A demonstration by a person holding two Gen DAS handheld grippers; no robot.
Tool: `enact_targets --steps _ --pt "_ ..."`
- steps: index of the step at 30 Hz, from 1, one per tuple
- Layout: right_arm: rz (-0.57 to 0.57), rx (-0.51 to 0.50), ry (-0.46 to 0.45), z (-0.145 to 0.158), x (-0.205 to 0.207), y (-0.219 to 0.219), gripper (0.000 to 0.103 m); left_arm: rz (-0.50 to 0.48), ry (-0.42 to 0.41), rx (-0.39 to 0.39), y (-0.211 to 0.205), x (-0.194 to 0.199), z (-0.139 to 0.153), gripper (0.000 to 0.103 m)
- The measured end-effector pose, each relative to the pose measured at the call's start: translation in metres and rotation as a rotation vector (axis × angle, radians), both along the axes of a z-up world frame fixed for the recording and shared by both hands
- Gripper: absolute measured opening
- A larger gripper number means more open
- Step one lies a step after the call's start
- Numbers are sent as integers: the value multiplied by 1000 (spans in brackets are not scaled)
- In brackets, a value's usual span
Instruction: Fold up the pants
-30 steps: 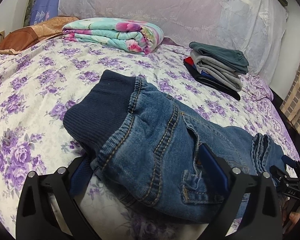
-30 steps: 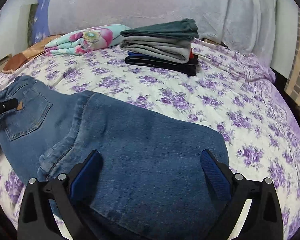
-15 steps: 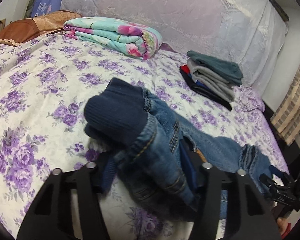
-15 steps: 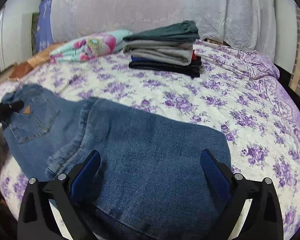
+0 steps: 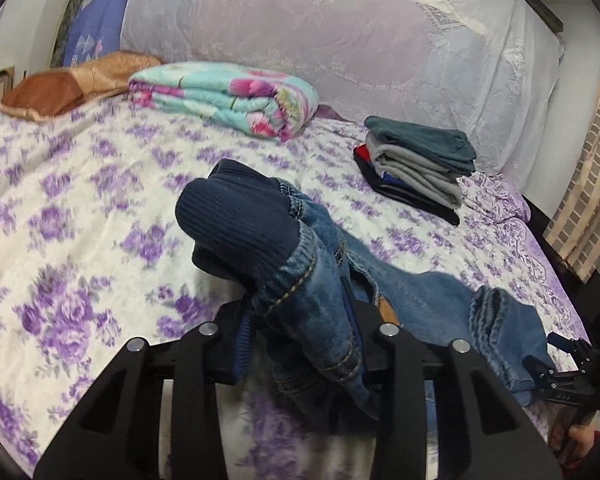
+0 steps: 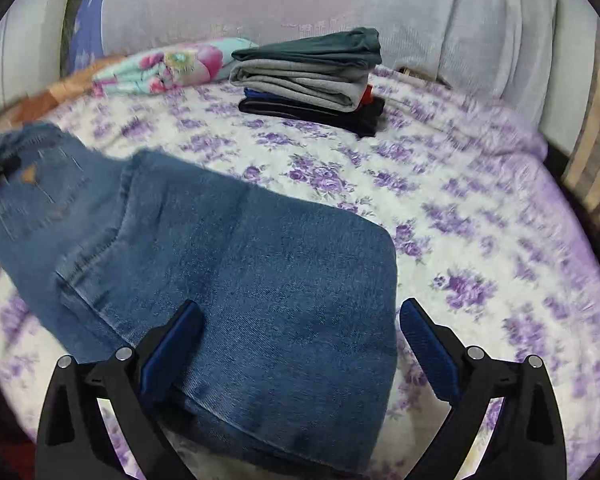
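Note:
Blue jeans with a dark ribbed waistband lie on the purple-flowered bedsheet. My left gripper is shut on the waist end, which bunches up between the fingers and rises off the bed. In the right wrist view the folded legs of the jeans lie flat. My right gripper is open, with its blue pads on either side of the leg end. The right gripper also shows at the far right of the left wrist view.
A stack of folded clothes sits at the back right of the bed, also in the right wrist view. A folded floral blanket and a brown pillow lie at the back left. A lace curtain hangs behind.
My left gripper has closed on the waist of the jeans and lifted it, bunching the cloth. My right gripper stays open over the legs and has shifted slightly.

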State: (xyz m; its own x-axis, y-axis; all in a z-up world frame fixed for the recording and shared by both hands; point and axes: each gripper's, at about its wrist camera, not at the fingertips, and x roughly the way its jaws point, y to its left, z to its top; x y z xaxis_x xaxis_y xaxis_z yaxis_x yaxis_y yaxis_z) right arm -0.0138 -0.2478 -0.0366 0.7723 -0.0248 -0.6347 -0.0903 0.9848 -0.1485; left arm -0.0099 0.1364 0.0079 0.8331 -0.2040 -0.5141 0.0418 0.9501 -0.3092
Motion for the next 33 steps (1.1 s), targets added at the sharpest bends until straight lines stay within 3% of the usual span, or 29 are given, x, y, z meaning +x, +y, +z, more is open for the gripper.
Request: enact_targets --steps 5,9,13,16,23,27,29,31,33 --pt "-151 -36 -152 20 -25 -47 100 6 -110 192 -40 -21 37 32" --pt "-281 -66 -184 18 -34 -94 100 -13 -223 320 -88 -40 66 31" --pt "-257 109 -123 0 -33 -127 100 -69 -330 437 -151 -58 87 30" --pt "-203 209 -156 1 -41 -136 100 -186 -386 519 -212 -70 90 29" --pt "-154 506 -178 -6 -48 -176 100 -423 -369 661 -325 -81 37 25" --pt "-162 759 -166 -21 -49 -211 100 -475 -378 829 -362 -93 -10 25" --pt "-153 783 -172 -22 -50 -214 100 -490 -345 883 -365 -92 -28 27" --pt "-156 732 -172 -18 -49 -206 100 -493 -361 905 -361 -97 -33 31" --pt "-156 684 -167 -16 -47 -197 100 -524 -352 894 -355 -104 -29 44"
